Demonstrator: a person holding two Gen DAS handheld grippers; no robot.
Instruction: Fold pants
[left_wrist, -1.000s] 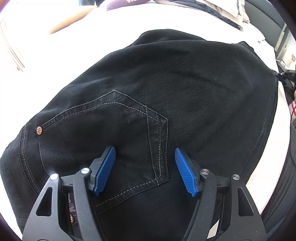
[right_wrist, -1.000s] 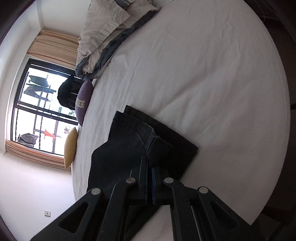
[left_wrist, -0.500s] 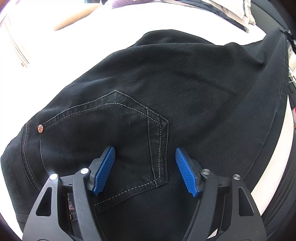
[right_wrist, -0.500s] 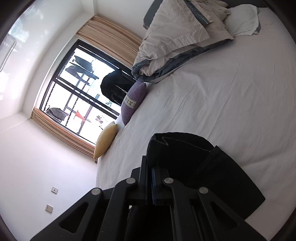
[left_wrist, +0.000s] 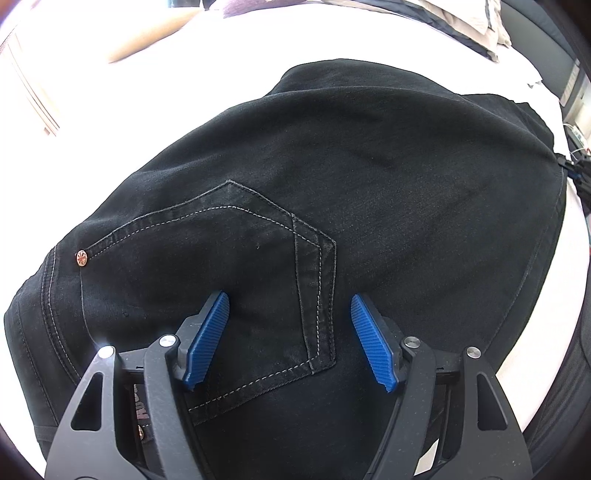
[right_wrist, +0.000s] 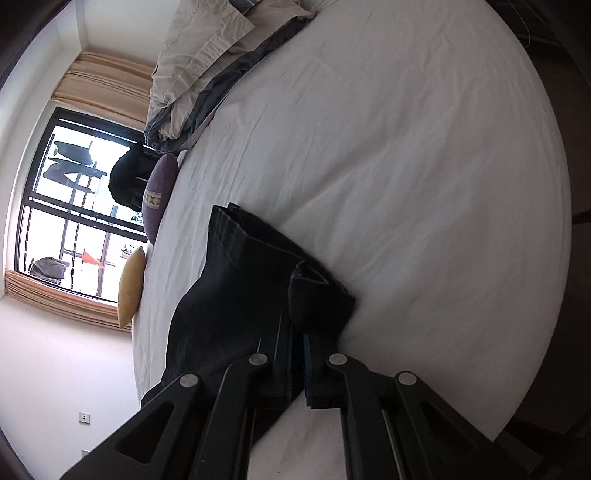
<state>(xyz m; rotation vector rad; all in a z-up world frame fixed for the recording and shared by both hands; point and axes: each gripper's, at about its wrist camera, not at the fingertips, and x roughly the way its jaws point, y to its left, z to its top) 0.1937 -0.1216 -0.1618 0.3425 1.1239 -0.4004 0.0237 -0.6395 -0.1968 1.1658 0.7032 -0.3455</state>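
Since a half-second back, right gripper (right_wrist: 297, 345) swung down, jaws clamped on pants (left_wrist: 369, 192) hem; left gripper (left_wrist: 290, 339), jaws apart over pocket; legs run toward 1 o'clock.

Left tool (left_wrist: 290, 341) angled steeply down, jaws apart; right tool (right_wrist: 297, 350) angled down, jaws clamped together.

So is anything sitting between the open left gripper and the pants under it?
Nothing visible. The left gripper is open directly over the black pants, its blue pads straddling the back pocket, with only denim between them.
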